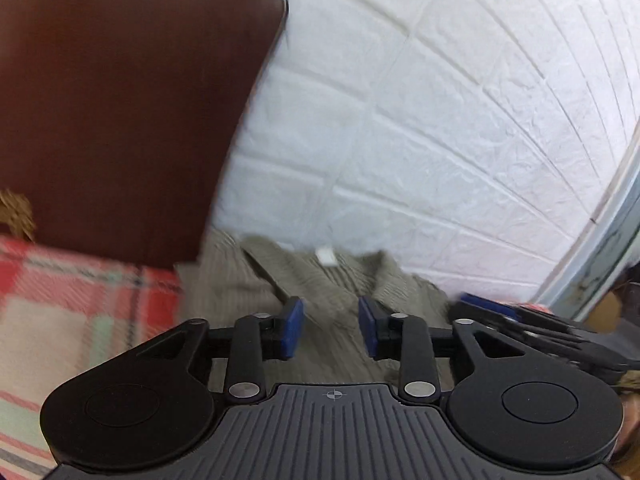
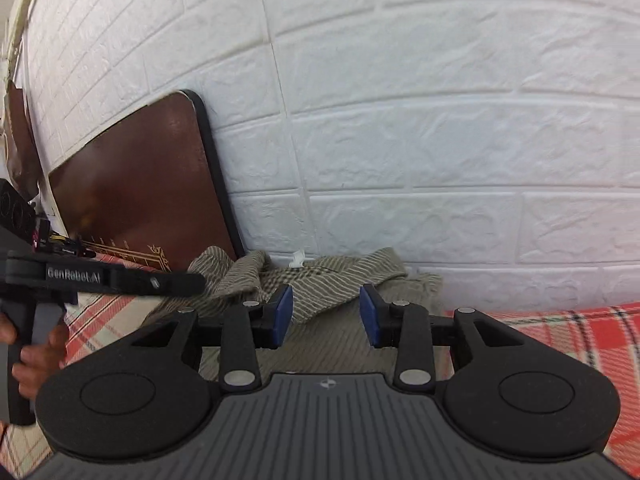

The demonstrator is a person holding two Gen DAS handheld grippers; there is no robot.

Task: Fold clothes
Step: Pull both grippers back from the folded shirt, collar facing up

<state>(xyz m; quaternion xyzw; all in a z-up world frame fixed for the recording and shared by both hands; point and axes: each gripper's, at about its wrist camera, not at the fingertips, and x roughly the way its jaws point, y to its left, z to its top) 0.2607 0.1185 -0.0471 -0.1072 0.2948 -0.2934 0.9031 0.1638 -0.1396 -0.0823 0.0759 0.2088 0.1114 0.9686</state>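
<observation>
Plaid blanket (image 2: pixel 560 328), one olive shirt (image 2: pixel 328 280)

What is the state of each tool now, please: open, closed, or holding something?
Left tool: open, holding nothing, above the olive shirt.
Right tool: open, holding nothing, the shirt's collar ahead of it.
</observation>
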